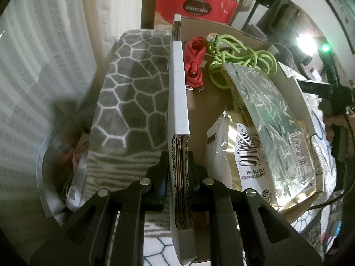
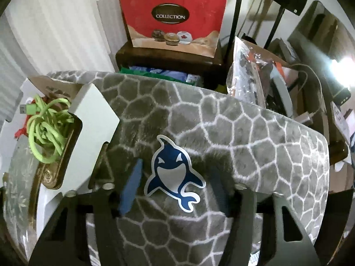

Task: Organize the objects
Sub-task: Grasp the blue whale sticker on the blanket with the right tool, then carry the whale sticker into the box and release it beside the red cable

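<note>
The left gripper [image 1: 180,168] is clamped on the white corrugated cardboard box wall [image 1: 177,93]; inside the box, a green tangled cable [image 1: 241,55] is partly hidden by a bamboo-patterned pouch [image 1: 266,102]. The right gripper [image 2: 175,177], its fingers apart, hovers over a blue orca sticker [image 2: 172,166] on the grey patterned blanket [image 2: 244,133]. Behind it, a red bag [image 2: 173,17] reads "COLLECTION".

Left tongs [image 1: 179,173] clamp cardboard box wall [image 1: 178,102]; cables [image 1: 221,55] inside.

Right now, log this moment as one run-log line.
left hand-held gripper: shut on white cardboard box wall | right hand-held gripper: open over blue orca sticker on grey patterned blanket
</note>
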Available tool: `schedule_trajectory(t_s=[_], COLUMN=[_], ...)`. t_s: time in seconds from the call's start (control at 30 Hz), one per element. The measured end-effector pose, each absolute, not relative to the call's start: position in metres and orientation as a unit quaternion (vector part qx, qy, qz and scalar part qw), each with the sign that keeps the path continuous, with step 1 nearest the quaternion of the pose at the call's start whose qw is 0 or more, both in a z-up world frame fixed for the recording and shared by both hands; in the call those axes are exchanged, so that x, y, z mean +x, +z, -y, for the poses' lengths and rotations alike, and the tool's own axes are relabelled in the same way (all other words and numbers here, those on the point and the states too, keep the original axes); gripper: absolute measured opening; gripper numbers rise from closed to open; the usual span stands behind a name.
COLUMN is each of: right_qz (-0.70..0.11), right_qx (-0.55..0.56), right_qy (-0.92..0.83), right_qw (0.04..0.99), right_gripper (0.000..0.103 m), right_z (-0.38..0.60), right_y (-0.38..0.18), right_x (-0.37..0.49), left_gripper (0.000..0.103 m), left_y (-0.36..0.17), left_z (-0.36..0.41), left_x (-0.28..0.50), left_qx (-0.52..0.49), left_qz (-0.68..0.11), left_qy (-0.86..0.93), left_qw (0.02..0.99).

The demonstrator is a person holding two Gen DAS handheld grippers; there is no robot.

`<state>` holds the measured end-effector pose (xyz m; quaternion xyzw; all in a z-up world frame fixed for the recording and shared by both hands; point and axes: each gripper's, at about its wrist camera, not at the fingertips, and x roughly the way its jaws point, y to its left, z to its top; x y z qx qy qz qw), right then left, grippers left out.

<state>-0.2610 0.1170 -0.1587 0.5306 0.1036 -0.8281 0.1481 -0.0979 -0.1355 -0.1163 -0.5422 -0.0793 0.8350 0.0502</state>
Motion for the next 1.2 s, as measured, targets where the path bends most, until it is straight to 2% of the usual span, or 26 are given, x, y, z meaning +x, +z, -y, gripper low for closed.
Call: schedule_trajectory(t_s=[0.07, 0.37, 0.6, 0.83, 1.2], right_qz=[-0.095, -0.046, -0.038, -0.062, -0.093], right_qx=[0.536, 0.544, 0.513, 0.487, 0.490], right_qy=[-0.825, -0.821, -0.833, -0.827, -0.795], right_qw=[0.153, 0.171, 0.204, 0.273, 0.346], right_gripper=[0.035, 0.035, 0.035, 0.035, 0.036], right_z=[-0.121, -0.137, -0.128, -0.084, 0.012], right_y=[-0.155, -0.141, -0.093, -0.055, -0.060], right_x=[-0.262, -0.256, -0.231, -0.194, -0.163], left_gripper=[0.013, 0.013, 0.013, 0.013, 0.013], left_y=[-0.116, -0.115, -0.116, -0.118, -0.119], left_z=[0.136, 0.136, 0.137, 0.138, 0.140], left_x=[-0.098, -0.098, -0.097, -0.096, -0.096], left_qx=[-0.542, -0.543, -0.543, -0.542, -0.543], left_qz=[0.079, 0.079, 0.080, 0.080, 0.085], left_qy=[0.835, 0.835, 0.835, 0.835, 0.834], left_qw=[0.050, 0.050, 0.048, 0.048, 0.051])
